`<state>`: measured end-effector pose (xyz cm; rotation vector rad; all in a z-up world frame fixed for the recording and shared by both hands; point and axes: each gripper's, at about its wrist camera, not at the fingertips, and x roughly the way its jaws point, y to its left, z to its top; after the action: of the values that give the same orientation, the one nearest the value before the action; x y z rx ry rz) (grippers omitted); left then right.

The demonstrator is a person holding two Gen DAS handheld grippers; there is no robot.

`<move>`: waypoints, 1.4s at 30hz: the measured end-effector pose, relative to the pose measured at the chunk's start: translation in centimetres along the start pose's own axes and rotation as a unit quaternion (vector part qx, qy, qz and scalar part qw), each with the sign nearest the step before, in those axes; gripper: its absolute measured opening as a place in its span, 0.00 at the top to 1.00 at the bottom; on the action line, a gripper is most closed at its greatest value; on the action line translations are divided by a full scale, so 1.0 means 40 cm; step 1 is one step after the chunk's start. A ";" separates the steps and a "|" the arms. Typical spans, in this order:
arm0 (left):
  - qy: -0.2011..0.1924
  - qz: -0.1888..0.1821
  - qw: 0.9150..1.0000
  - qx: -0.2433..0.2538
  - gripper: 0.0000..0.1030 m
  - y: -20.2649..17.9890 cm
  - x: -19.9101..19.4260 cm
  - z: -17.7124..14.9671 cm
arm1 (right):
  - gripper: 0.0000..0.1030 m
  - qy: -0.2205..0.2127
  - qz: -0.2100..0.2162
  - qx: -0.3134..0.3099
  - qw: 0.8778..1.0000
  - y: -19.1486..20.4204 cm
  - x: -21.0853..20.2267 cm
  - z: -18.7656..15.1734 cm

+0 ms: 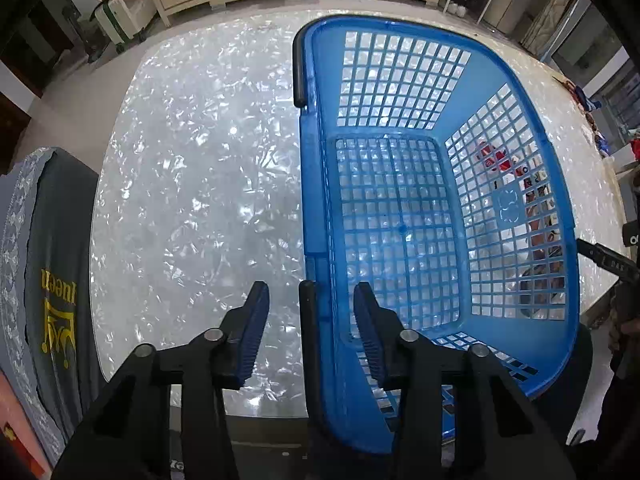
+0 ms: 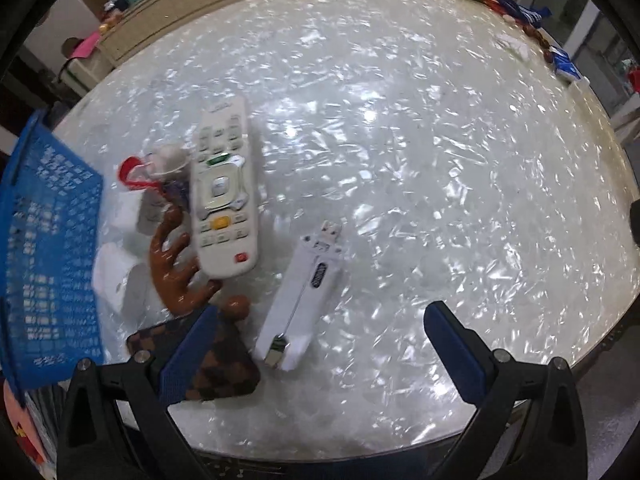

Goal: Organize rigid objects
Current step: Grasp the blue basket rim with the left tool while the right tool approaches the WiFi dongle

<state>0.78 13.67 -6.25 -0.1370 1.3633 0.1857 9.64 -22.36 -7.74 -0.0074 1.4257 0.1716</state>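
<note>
The left tongs [image 1: 310, 320] straddle the blue basket [image 1: 516, 100] rim, not yet pinching. The right tongs [image 2: 320, 344] gape wide; the white remote [image 2: 223, 188] points twelve o'clock.

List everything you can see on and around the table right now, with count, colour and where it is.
basket: one, blue, on the table, nothing inside it
table: one, pearly white
remote control: one, white, right of the basket
white stick-shaped device: one, white, beside the remote control
antler-shaped piece: one, brown, partly under the remote control
checkered case: one, brown, near table edge
garment: one, grey with yellow print, left of the table
left gripper: one, black with blue pads, jaws either side of the basket's near wall, not yet pressing it
right gripper: one, open, above the white stick-shaped device
</note>
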 end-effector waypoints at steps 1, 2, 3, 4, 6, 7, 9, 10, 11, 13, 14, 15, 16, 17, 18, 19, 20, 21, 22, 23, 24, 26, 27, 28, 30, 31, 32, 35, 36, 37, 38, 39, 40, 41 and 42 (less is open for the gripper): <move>0.003 0.000 1.000 0.000 0.57 -0.002 0.003 0.001 | 0.00 0.001 -0.005 0.003 1.000 0.001 0.007 0.005; 0.008 -0.001 1.000 -0.004 0.59 0.000 0.007 0.002 | 0.00 0.004 -0.010 0.006 1.000 -0.005 0.014 0.011; 0.011 -0.001 1.000 -0.008 0.61 0.002 0.010 0.003 | 0.00 0.009 -0.012 0.014 1.000 -0.014 0.022 0.017; 0.014 -0.002 1.000 -0.009 0.62 0.002 0.012 0.003 | 0.00 0.017 -0.005 0.021 1.000 -0.024 0.032 0.024; 0.017 -0.001 1.000 -0.011 0.62 -0.002 0.012 0.002 | 0.01 0.030 0.005 0.031 0.999 -0.033 0.053 0.046; 0.019 -0.003 1.000 -0.010 0.62 -0.005 0.014 0.002 | 0.02 0.034 0.005 0.033 0.999 -0.039 0.060 0.051; 0.020 -0.003 1.000 -0.011 0.62 -0.007 0.016 0.004 | 0.08 0.035 0.008 0.038 0.999 -0.046 0.070 0.055; 0.021 -0.003 1.000 -0.011 0.62 -0.007 0.017 0.004 | 0.08 0.038 0.011 0.040 0.998 -0.051 0.074 0.060; 0.023 -0.004 1.000 -0.011 0.62 -0.007 0.019 0.004 | 0.09 0.043 0.015 0.043 0.998 -0.052 0.081 0.060; 0.024 -0.005 1.000 -0.010 0.62 -0.008 0.017 0.003 | 0.10 0.050 0.016 0.044 0.998 -0.049 0.096 0.061; 0.024 -0.002 1.000 -0.009 0.62 -0.007 0.016 0.003 | 0.10 0.049 0.011 0.040 0.998 -0.043 0.098 0.058; 0.025 0.002 1.000 -0.007 0.62 -0.006 0.014 0.004 | 0.10 0.048 0.006 0.038 0.998 -0.038 0.101 0.054; 0.025 0.004 1.000 -0.007 0.62 -0.004 0.012 0.004 | 0.10 0.047 0.002 0.035 0.998 -0.033 0.103 0.052; 0.026 0.006 1.000 -0.007 0.62 -0.003 0.010 0.003 | 0.11 0.047 -0.001 0.035 0.998 -0.030 0.104 0.053; 0.026 0.007 1.000 -0.006 0.63 -0.001 0.008 0.003 | 0.11 0.047 -0.007 0.033 0.998 -0.028 0.108 0.054; 0.027 0.005 1.000 -0.006 0.67 0.000 0.008 0.003 | 0.12 0.048 -0.013 0.029 0.998 -0.020 0.111 0.054; 0.029 0.004 1.000 -0.006 0.69 0.002 0.007 0.003 | 0.12 0.049 -0.020 0.024 0.998 -0.013 0.110 0.052; 0.030 0.000 1.000 -0.008 0.70 0.003 0.006 0.003 | 0.13 0.051 -0.026 0.018 0.998 -0.006 0.113 0.047; 0.030 -0.003 1.000 -0.007 0.72 0.004 0.007 0.002 | 0.13 0.051 -0.031 0.014 0.998 0.019 0.114 0.032; 0.031 -0.004 0.999 -0.007 0.72 0.004 0.007 0.000 | 0.14 0.051 -0.036 0.010 0.998 0.039 0.105 0.024; 0.032 -0.005 0.999 -0.006 0.73 0.004 0.008 -0.002 | 0.16 0.049 -0.041 0.006 0.998 0.054 0.104 0.018; 0.035 -0.007 0.999 -0.003 0.74 0.002 0.010 -0.007 | 0.19 0.045 -0.047 -0.004 0.998 0.071 0.114 0.005; 0.036 -0.009 0.999 -0.002 0.77 0.000 0.011 -0.009 | 0.21 0.043 -0.048 -0.007 0.998 0.074 0.115 -0.002; 0.037 -0.009 0.999 -0.001 0.77 -0.003 0.010 -0.010 | 0.23 0.040 -0.048 -0.011 0.998 0.082 0.124 -0.011; 0.036 -0.004 0.999 0.004 0.77 -0.010 0.007 -0.011 | 0.31 0.036 -0.048 -0.016 0.998 0.088 0.117 -0.026; 0.036 -0.005 0.999 0.006 0.78 -0.014 0.004 -0.012 | 0.34 0.033 -0.047 -0.020 0.998 0.090 0.112 -0.033; 0.036 -0.007 0.999 0.008 0.80 -0.019 0.001 -0.014 | 0.41 0.030 -0.047 -0.022 0.998 0.083 0.099 -0.043; 0.035 0.001 0.999 0.011 0.85 -0.026 -0.004 -0.015 | 0.51 0.025 -0.046 -0.029 0.998 0.088 0.073 -0.054; 0.035 -0.003 0.999 0.007 0.85 -0.024 -0.005 -0.016 | 0.58 0.022 -0.045 -0.028 0.998 0.086 0.070 -0.059; 0.034 -0.006 0.999 0.004 0.85 -0.023 -0.006 -0.017 | 0.64 0.018 -0.044 -0.028 0.998 0.085 0.067 -0.063; 0.033 -0.009 0.999 0.003 0.86 -0.021 -0.007 -0.018 | 0.72 0.015 -0.042 -0.028 0.999 0.083 0.065 -0.066; 0.031 -0.011 0.999 0.001 0.86 -0.019 -0.007 -0.020 | 0.72 0.017 -0.043 -0.027 0.999 0.078 0.051 -0.069; 0.030 -0.013 0.999 0.000 0.86 -0.019 -0.009 -0.021 | 0.72 0.018 -0.039 -0.026 0.999 0.075 0.048 -0.073; 0.029 -0.013 0.999 0.001 0.86 -0.019 -0.009 -0.022 | 0.72 0.018 -0.035 -0.028 0.999 0.072 0.047 -0.076; 0.027 -0.012 1.000 0.002 0.86 -0.020 -0.010 -0.022 | 0.72 0.019 -0.032 -0.027 0.999 0.068 0.045 -0.077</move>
<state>0.01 12.69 -6.04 -0.1560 1.4161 0.1612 6.51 -19.82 -9.71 -0.1012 1.4566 0.1587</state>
